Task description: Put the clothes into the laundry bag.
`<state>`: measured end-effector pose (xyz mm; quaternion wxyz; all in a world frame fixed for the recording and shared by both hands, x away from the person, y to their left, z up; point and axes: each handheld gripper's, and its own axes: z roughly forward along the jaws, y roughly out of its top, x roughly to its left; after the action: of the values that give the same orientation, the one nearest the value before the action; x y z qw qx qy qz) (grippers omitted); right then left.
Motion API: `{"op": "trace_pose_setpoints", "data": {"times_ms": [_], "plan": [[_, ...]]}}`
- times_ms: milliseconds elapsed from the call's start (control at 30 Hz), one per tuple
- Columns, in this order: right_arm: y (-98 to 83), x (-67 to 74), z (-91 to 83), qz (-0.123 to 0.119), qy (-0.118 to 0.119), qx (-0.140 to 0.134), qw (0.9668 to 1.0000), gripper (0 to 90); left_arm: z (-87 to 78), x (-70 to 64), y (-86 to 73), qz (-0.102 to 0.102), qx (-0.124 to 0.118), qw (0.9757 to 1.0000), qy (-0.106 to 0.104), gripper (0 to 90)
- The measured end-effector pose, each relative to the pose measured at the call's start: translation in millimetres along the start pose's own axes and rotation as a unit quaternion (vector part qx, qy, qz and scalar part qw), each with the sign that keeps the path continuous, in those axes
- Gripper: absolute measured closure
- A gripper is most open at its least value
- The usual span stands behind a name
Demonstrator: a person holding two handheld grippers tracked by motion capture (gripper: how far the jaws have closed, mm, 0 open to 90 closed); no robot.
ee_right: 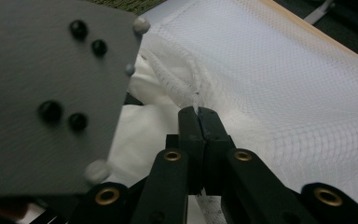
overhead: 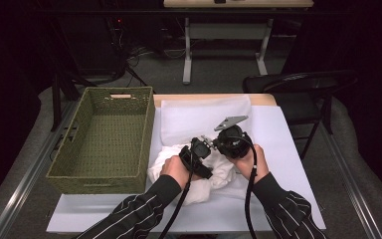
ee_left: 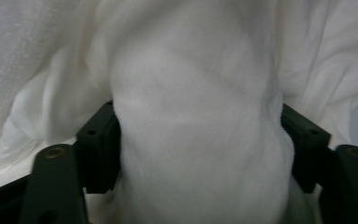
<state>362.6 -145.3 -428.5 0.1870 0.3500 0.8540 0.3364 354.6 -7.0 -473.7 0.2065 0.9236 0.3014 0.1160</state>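
A crumpled white cloth (overhead: 222, 175) lies on the table in front of the person. Behind it a white mesh bag (overhead: 204, 117) is spread flat. My left gripper (overhead: 202, 148) reaches into the cloth. In the left gripper view a thick fold of the cloth (ee_left: 200, 121) fills the gap between its spread jaws, touching both pads (ee_left: 103, 140) without looking pinched. My right gripper (overhead: 214, 141) is just to its right. In the right gripper view its jaws are shut on the gathered rim of the mesh bag (ee_right: 279, 93), pinched at the tips (ee_right: 199, 112).
A woven green basket (overhead: 146, 129) with nothing in it stands at the table's left. A white sheet (overhead: 283, 149) covers the tabletop. A dark chair (overhead: 298, 82) sits off the far right corner. A grey three-cornered plate (ee_right: 46, 88) looms close in the right gripper view.
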Motion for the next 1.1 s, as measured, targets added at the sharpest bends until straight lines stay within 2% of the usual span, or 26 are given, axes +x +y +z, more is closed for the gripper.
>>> {"op": "trace_pose_setpoints", "data": {"times_ms": [100,200,267,333,500,633,733,800,1000,1100], "plan": [[-1.8,-1.2,-2.6,0.002,0.002,-0.003,1.0,89.8,-9.3,-3.3,-3.7,0.019,-0.005,0.9996,-0.023,15.2],[-2.3,-2.9,-4.8,0.004,0.003,-0.007,1.0,89.8,-23.2,-9.3,-8.5,0.037,-0.018,0.9986,-0.034,10.6],[-2.4,-3.8,-5.7,0.005,0.002,-0.006,1.0,89.8,-32.3,-10.9,-12.1,0.038,-0.036,0.998,-0.036,9.6],[-2.7,-4.7,-5.7,0.006,0.002,-0.008,0.9999,89.7,-39.7,-10.7,-15.5,0.037,-0.047,0.9971,-0.047,7.6],[-2.7,-4.5,-5.9,0.009,0.001,-0.008,0.9999,89.6,-53.2,-11.5,-27.2,0.043,-0.058,0.9958,-0.055,5.6],[-2.8,-4.9,-5.0,0.007,0.001,-0.006,1.0,89.6,-62.9,-14.1,-33.7,0.049,-0.073,0.9939,-0.066,0.0],[-2.8,-5.0,-5.2,0.008,0.0,-0.006,1.0,89.6,-68.6,-15.4,-37.7,0.059,-0.077,0.993,-0.067,0.0],[-2.9,-5.1,-5.7,0.009,0.001,-0.005,1.0,89.6,-70.3,-16.1,-42.8,0.064,-0.068,0.9934,-0.066,0.0],[-3.4,-5.0,-5.9,0.011,0.001,-0.002,0.9999,89.6,-70.6,-17.7,-69.6,0.061,-0.069,0.9944,-0.052,0.0],[-3.2,-4.4,-5.4,0.012,0.0,-0.002,0.9999,89.6,-63.2,-24.0,-81.3,0.059,-0.067,0.9945,-0.054,0.0]]}}
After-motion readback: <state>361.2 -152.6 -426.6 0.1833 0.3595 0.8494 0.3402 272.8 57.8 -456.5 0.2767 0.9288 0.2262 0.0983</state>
